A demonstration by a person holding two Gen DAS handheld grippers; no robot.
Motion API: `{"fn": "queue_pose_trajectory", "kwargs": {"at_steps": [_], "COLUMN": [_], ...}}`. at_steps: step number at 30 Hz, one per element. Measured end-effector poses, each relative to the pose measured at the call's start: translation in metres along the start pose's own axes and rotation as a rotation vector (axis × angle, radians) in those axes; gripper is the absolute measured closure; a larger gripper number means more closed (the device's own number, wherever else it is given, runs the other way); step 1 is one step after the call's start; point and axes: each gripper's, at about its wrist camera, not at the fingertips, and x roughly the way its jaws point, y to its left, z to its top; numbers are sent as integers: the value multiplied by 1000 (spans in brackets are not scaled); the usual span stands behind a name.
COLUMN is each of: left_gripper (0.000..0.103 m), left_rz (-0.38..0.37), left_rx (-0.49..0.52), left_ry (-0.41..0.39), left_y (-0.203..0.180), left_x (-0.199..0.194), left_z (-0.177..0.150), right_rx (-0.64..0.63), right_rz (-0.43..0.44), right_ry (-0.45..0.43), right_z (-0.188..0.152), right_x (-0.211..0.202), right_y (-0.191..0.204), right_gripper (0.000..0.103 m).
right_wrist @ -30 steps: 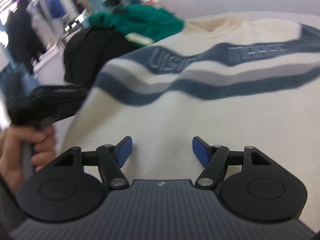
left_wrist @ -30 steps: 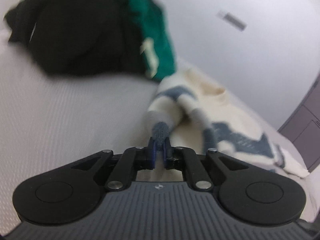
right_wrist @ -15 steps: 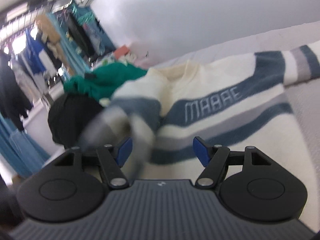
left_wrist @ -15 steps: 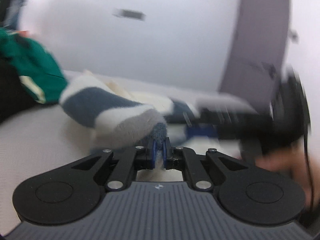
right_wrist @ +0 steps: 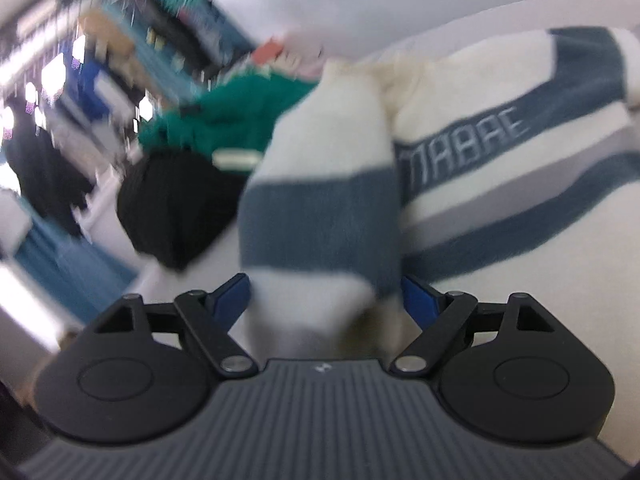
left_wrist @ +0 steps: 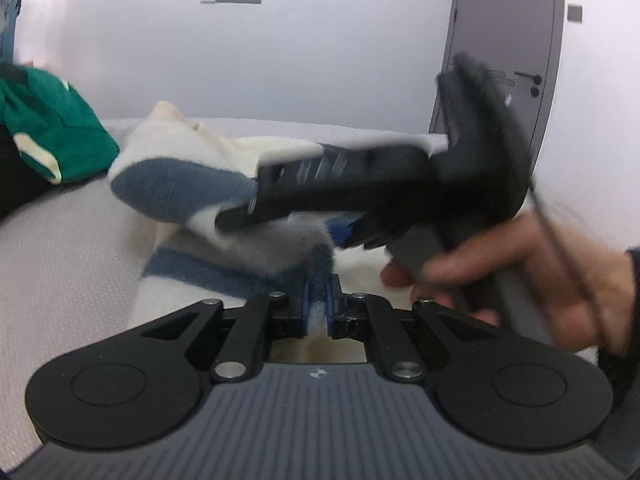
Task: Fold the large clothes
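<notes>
You are carrying the sweater's sleeve (left_wrist: pixel 180 188) across the sweater (right_wrist: pixel 520 184) on the bench (left_wrist: pixel 60 260), so the fold is progressing. Your left tool (left_wrist: pixel 317 304) is clamping the cuff; your right tool (right_wrist: pixel 326 296) is opening around the sleeve ahead.

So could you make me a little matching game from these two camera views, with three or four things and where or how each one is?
Things:
1. left hand-held gripper
2. right hand-held gripper
3. crumpled green garment
4. cream fleece sweater with blue and grey stripes

States:
A. spread flat on the pale surface, lettering showing
B. jaws opening, striped sleeve between them
C. bunched beside a black garment
D. pinched shut on the sleeve's dark blue cuff

Pairs: 1-D, 2-B, 3-C, 4-A
</notes>
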Motion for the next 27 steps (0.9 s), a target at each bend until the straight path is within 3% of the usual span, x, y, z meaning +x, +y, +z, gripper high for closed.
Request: {"fn": "queue_pose_trajectory", "kwargs": {"at_steps": [2,5,9,13,17,21,25,27], "left_gripper": [94,89,71,67,67,65,52,51], "left_rz": [-13,-21,41,189,344,350,361,336], "left_rx": [-46,-91,-225,-417,-646,-833,-885,-910], "left_ry": [3,-19,-68,-69,54,136,144,170], "left_y": [6,15,38,70,103,125,123,122], "left_x": [-5,-31,-80,-123,-139,-140,-148,-148], "left_z": [1,1,2,-18,-41,-65,-76,-81], "right_rx": [-46,-6,0,23,40,56,64,75], "right_rz": [-33,-31,-80,-153,-218,-245,-252,-246], "right_ry": [23,17,-10,-26,-40,-50,-61,-62], "right_z": [-5,-5,-3,-3,-5,-6,-8,-9], "right_x": [6,8,4,-1,-4,-9,-14,-14], "right_y": [7,4,-1,-14,-22,-29,-32,-33], "right_gripper": [35,58,72,77,78,78,78,78]}}
